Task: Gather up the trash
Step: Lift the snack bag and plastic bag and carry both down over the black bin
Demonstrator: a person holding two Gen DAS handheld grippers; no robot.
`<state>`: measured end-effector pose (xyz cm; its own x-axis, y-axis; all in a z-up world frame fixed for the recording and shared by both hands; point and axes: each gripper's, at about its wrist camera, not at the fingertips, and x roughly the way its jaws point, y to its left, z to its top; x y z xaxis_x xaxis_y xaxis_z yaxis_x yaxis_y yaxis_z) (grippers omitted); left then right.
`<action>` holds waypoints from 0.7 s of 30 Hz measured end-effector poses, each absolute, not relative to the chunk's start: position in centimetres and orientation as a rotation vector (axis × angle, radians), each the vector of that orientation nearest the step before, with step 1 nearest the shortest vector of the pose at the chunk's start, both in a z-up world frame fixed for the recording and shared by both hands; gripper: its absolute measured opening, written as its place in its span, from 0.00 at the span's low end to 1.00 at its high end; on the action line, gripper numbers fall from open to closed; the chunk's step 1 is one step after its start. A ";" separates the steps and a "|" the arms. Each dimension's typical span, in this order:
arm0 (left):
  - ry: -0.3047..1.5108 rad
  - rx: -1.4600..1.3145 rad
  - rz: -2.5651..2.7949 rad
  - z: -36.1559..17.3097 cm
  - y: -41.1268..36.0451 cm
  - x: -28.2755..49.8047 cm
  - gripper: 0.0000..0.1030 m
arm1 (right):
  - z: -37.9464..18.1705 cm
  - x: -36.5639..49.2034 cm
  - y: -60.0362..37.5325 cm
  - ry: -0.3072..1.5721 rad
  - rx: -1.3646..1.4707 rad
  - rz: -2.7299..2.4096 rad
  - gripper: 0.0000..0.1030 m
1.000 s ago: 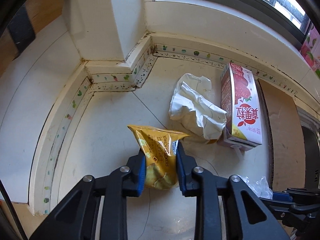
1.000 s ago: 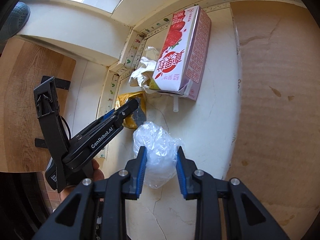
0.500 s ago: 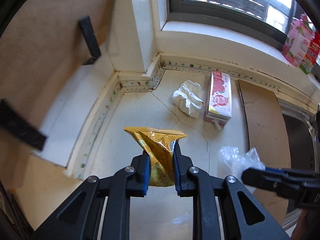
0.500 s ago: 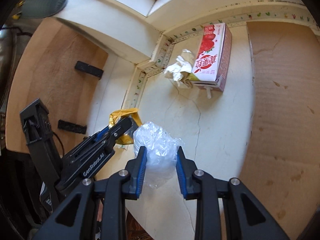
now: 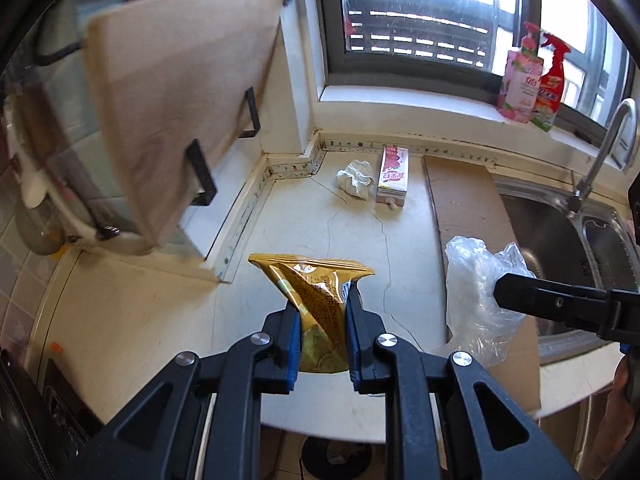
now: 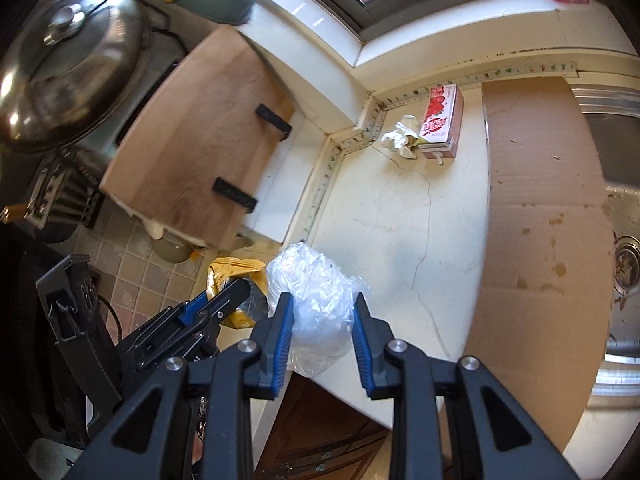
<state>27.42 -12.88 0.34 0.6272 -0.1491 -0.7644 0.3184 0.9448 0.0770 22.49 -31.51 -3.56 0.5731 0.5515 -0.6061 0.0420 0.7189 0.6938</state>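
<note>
Both grippers have pulled up and back from the worktop (image 5: 160, 320) vs a sec ago: the far corner w/ leftover trash now looks small and distant, and the views take in the window, sink (image 5: 560, 232) and cutting board (image 6: 192, 140). Left gripper (image 5: 320, 320) has its jaws nearly closed, pinching the yellow wrapper (image 5: 316, 284) by its lower half; the wrapper's top flares out above the jaws, clear of the surface. Right gripper (image 6: 322, 328) has jaws partly closed round the clear bag (image 6: 316, 300), which bulges out above and between them; in the left view the same bag (image 5: 476, 292) hangs off the right jaw tip over the cardboard (image 5: 472, 216). So two pieces are lifted and in hand, both near the worktop's front edge, right gripper already reaching past it over the cabinet. Judgement: pick phase for these two is done and carry-off to a bin comes next; no bin is seen in either view, so the drop spot can't be told. Still to collect: crumpled tissue (image 5: 354, 178) and pink carton (image 5: 393, 176), touching each other by the back wall, well apart from both grippers. Risk: the bag is thin and slippery and may slide from that loose hold during the swing.
</note>
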 end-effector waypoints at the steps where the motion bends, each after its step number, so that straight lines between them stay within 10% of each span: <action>1: 0.844 0.204 -0.275 1.1 -12.2 26.0 0.16 | -3.0 21.4 -31.0 0.918 0.718 0.333 0.27; 21: 0.887 0.167 -0.343 -1.3 -4.5 3.5 0.16 | -3.1 1.6 -22.4 0.980 0.624 0.347 0.26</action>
